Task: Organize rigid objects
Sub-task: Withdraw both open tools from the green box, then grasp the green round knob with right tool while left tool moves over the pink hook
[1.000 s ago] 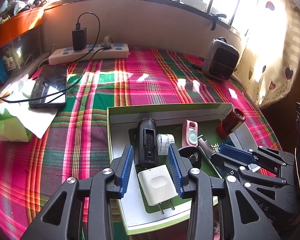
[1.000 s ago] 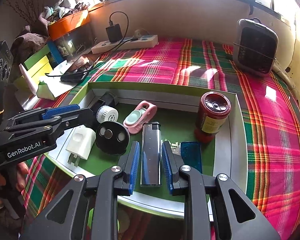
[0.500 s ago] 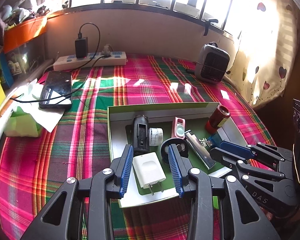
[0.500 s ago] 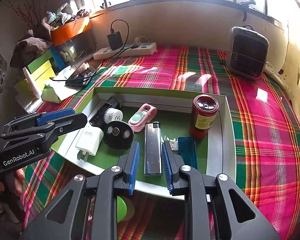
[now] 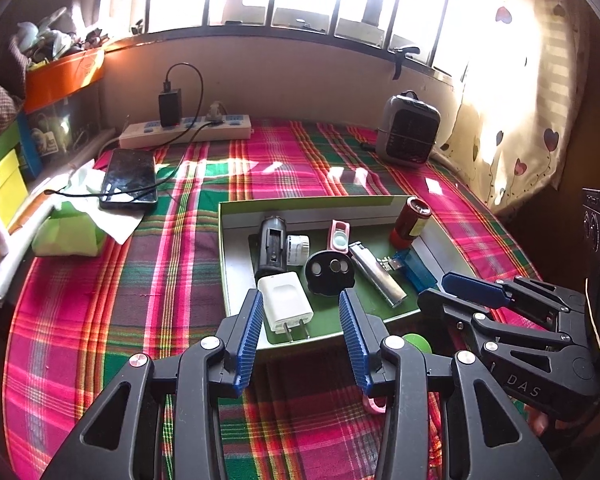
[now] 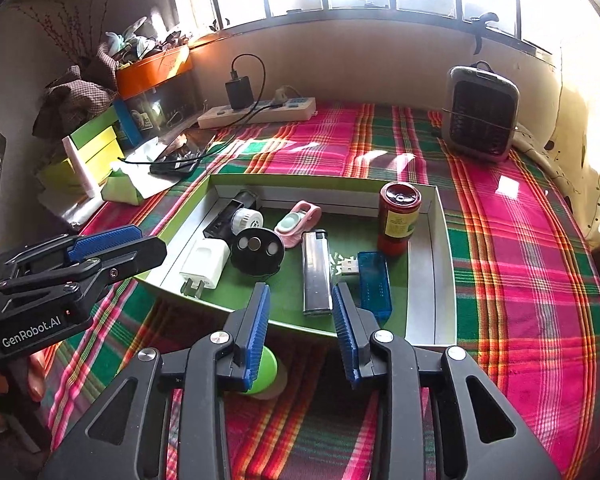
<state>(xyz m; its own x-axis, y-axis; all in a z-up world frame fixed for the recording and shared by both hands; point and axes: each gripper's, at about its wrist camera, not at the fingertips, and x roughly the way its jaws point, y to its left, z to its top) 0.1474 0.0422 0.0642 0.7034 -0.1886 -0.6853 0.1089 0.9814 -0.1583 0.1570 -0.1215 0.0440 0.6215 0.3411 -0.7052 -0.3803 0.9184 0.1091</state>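
Item: shallow green-rimmed tray [image 6: 172, 216] on the plaid cloth [image 6: 520, 280], taken here as our landmark.

Contents we are counting inside the tray: white plug charger [image 6: 204, 266] at its near left corner; black cylindrical device [image 5: 272, 246] with a white round cap [image 6: 246, 220] along its left wall; black oval piece with three discs [image 6: 258, 250] at its middle; pink clip-like gadget [image 6: 298, 220] just behind that; silver lighter [image 6: 316, 274] near its front edge; blue USB stick [image 6: 374, 286] just right of the lighter; red jar [image 6: 398, 218] standing upright at its far right corner.

Progress, as we are judging it: seven rigid pieces are lying in the tray. A green round object [image 6: 266, 368] is sitting outside, just in front of the tray's near rim, half hidden by our right gripper [image 6: 300, 332], so we are treating it as possibly left to do.

Claws: the right gripper and left gripper [image 5: 300, 336] are both opening, jaws apart, nothing between them, both hovering off the tray's near rim.

Room: bare cloth is lying right of and behind the tray; a phone [image 5: 130, 180], power strip [image 5: 184, 130] and small heater [image 6: 480, 118] are sitting well behind it.
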